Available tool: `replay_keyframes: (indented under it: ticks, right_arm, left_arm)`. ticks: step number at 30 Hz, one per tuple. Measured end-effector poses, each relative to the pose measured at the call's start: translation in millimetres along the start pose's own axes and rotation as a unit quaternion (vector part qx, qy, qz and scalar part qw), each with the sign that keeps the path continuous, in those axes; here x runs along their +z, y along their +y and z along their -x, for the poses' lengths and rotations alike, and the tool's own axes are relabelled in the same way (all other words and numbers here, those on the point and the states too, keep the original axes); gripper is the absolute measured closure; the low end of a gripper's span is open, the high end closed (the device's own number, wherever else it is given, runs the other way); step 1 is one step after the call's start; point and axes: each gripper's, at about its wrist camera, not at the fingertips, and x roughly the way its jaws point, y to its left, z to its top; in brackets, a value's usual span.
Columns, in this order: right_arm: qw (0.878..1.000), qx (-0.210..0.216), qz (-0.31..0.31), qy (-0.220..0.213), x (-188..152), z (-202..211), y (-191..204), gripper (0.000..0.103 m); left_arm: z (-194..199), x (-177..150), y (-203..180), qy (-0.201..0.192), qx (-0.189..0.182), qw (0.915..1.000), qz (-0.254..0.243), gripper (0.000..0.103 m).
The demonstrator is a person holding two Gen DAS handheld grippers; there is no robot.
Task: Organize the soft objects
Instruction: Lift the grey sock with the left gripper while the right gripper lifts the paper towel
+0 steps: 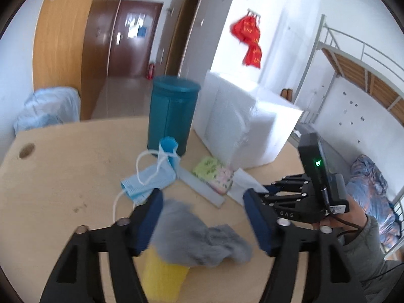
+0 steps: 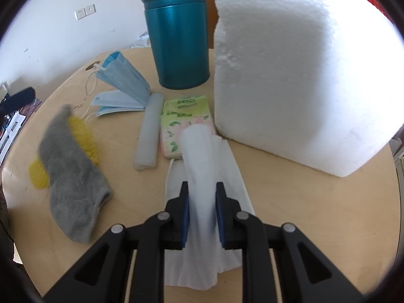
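Observation:
A grey sock (image 1: 199,240) lies draped over a yellow knitted cloth (image 1: 161,277) on the round wooden table (image 1: 63,164). My left gripper (image 1: 203,214) hangs open just above it, jaws wide; the sock shows between the fingers but the pads do not press on it. In the right wrist view the sock (image 2: 70,176) and yellow cloth (image 2: 85,136) are at the left. My right gripper (image 2: 202,194) is shut on a white tissue sheet (image 2: 199,151), which stands bunched up between the pads while the rest lies flat on the table. From the left wrist view, the right gripper (image 1: 267,192) is at the right.
A teal canister (image 2: 176,40) and a big white foam box (image 2: 290,75) stand at the back. Blue face masks (image 2: 121,83), a pale grey roll (image 2: 149,133) and floral tissue packs (image 2: 184,118) lie before them. A person's hand (image 1: 353,222) holds the right gripper.

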Motion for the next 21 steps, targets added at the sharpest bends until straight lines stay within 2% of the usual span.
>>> replay_keyframes:
  ticks: [2, 5, 9, 17, 19, 21]
  right_arm:
    - [1.0, -0.001, 0.001, 0.0, -0.8, 0.7, 0.6, 0.081]
    - [1.0, 0.001, 0.003, 0.0, -1.3, -3.3, 0.8, 0.081]
    - [1.0, 0.004, 0.01, -0.001, -2.3, -5.7, 3.5, 0.081]
    - [1.0, 0.014, 0.005, -0.002, -3.0, -3.7, 1.9, 0.081]
    - [1.0, 0.015, 0.006, -0.003, -3.6, -2.8, -0.2, 0.081]
    - [1.0, 0.017, 0.004, -0.003, -3.6, -3.1, -0.7, 0.081]
  left_arm:
    - [3.0, -1.6, -1.3, -0.004, 0.005, 1.0, -0.001, 0.013]
    - [-6.3, -9.9, -3.9, 0.019, 0.008, 0.9998, 0.0, 0.012]
    - [-28.9, -17.6, -5.8, 0.046, 0.047, 0.9977, -0.014, 0.012]
    - [-73.3, -28.4, 14.4, 0.112, 0.091, 0.9895, 0.013, 0.013]
    - [-80.3, -31.8, 16.9, 0.12, 0.094, 0.9882, 0.015, 0.025]
    - [-80.2, -31.4, 18.6, 0.119, 0.091, 0.9885, 0.018, 0.056]
